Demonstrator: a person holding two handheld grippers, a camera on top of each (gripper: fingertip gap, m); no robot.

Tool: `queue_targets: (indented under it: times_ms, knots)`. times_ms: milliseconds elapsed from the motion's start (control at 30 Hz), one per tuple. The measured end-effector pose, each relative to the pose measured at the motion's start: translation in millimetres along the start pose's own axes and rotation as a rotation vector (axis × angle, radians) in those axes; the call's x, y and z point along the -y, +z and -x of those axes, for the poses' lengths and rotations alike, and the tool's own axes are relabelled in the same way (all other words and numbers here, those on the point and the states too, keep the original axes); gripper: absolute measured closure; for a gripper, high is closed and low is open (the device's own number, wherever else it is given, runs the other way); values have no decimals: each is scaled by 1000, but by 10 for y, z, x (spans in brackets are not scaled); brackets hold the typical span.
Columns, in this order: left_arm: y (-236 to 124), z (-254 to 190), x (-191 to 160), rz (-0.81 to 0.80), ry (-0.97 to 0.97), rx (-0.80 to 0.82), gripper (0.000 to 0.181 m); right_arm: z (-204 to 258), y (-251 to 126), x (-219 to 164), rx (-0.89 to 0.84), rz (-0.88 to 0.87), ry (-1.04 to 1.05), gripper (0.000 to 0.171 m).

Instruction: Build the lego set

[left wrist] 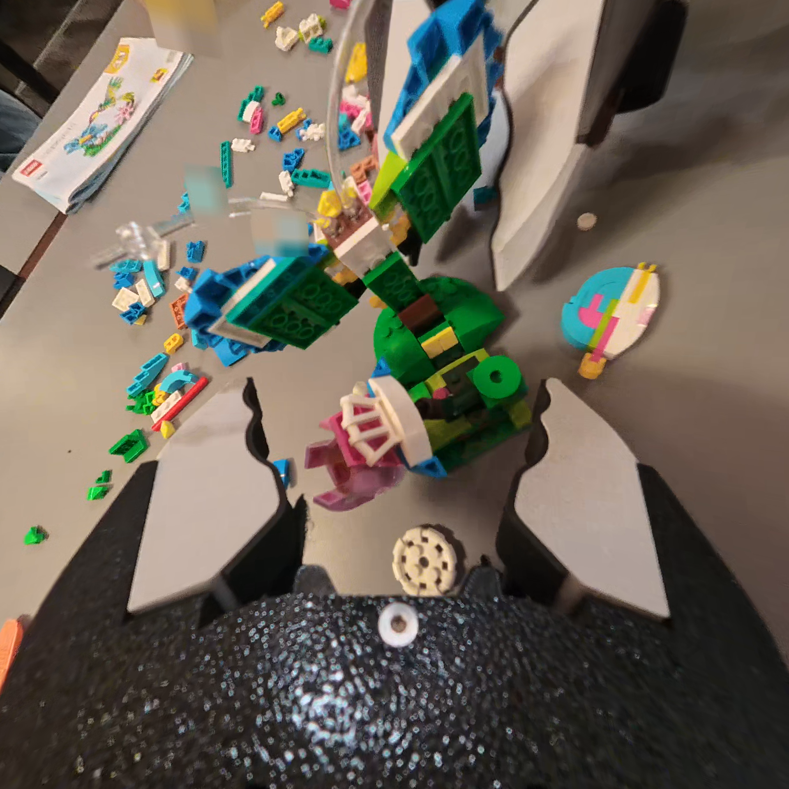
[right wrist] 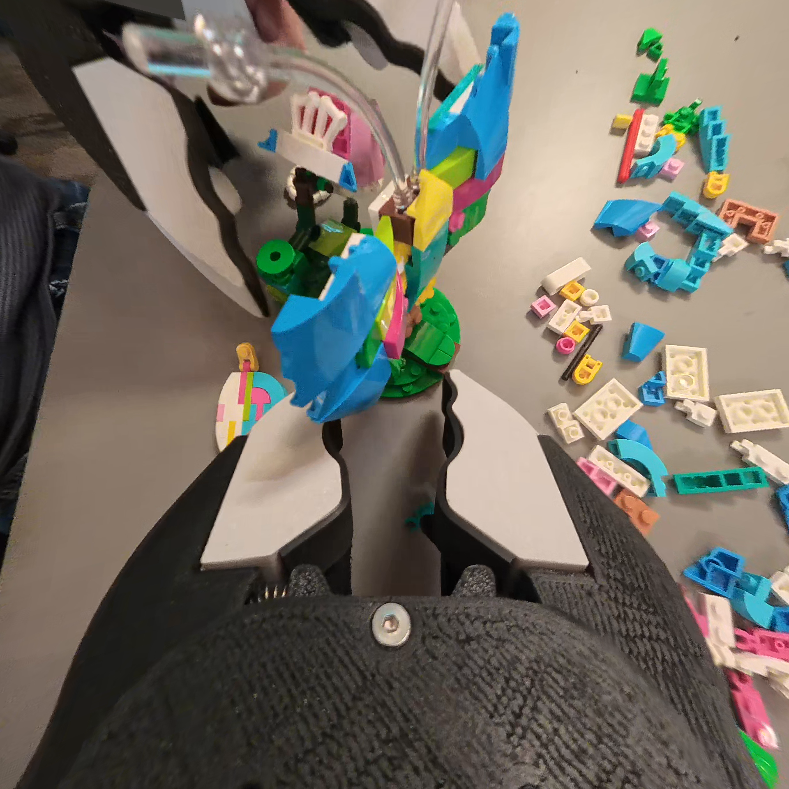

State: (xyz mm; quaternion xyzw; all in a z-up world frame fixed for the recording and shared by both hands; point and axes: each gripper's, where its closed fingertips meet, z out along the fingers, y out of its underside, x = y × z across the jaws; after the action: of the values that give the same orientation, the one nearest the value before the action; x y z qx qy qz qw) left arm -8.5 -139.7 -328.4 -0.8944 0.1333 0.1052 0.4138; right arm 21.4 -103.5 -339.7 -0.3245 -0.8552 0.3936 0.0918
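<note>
A butterfly model with blue wings [right wrist: 341,333] stands on a round green base [right wrist: 431,341] on the grey table [right wrist: 149,341]. Two clear curved rods [right wrist: 375,124] rise from it. A pink flower with a white lattice [left wrist: 367,431] sticks out of its side. My left gripper [left wrist: 401,384] is open and empty, its fingers on either side of the flower and green foliage. I cannot tell whether it touches them. My right gripper [right wrist: 388,401] is open and empty, its tips just short of the base. The model's wings [left wrist: 290,307] show green undersides in the left wrist view.
A turquoise, white and pink oval wing part [left wrist: 610,311] lies beside the model. A round white plate [left wrist: 422,559] lies near my left gripper's palm. Loose bricks [right wrist: 683,256] spread over the table. An instruction booklet [left wrist: 102,124] lies at the far left edge. The gap from one gripper's tips to the other's is roughly 6 cm. My left tips are roughly 8 cm from the round white plate [left wrist: 422,559].
</note>
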Motion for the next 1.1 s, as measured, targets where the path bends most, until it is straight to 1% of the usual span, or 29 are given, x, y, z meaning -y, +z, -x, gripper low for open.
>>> queue_targets:
  times_ms: [133,267,333,367,467,633,733,800,933,1033,1100]
  knots:
    - [6,147,-117,41,-24,31,62,155,64,-6,44,13,-11,128]
    - [-116,627,-377,103,-57,176,66,373,123,-2,86,36,-65,127]
    - [-163,876,-527,137,-109,238,70,361,89,-30,67,50,-80,127]
    - [-183,924,-559,130,-149,230,70,304,56,-24,45,37,-67,127]
    - [-270,907,-482,48,-240,170,72,133,10,48,-6,-27,-21,127]
    - [-352,697,-401,14,-229,96,72,-13,174,144,-85,-14,-49,126]
    - [-375,548,-416,13,-204,63,72,-9,261,243,-68,-43,-17,126]
    - [-398,488,-435,7,-198,56,72,57,319,311,-41,-68,-10,126]
    - [-471,463,-466,-22,-213,53,72,409,393,417,74,-86,-74,126]
    - [-556,449,-472,-72,-234,30,73,552,248,387,91,-45,-131,127]
    - [-611,458,-483,-102,-235,28,73,551,59,440,44,-47,-188,128]
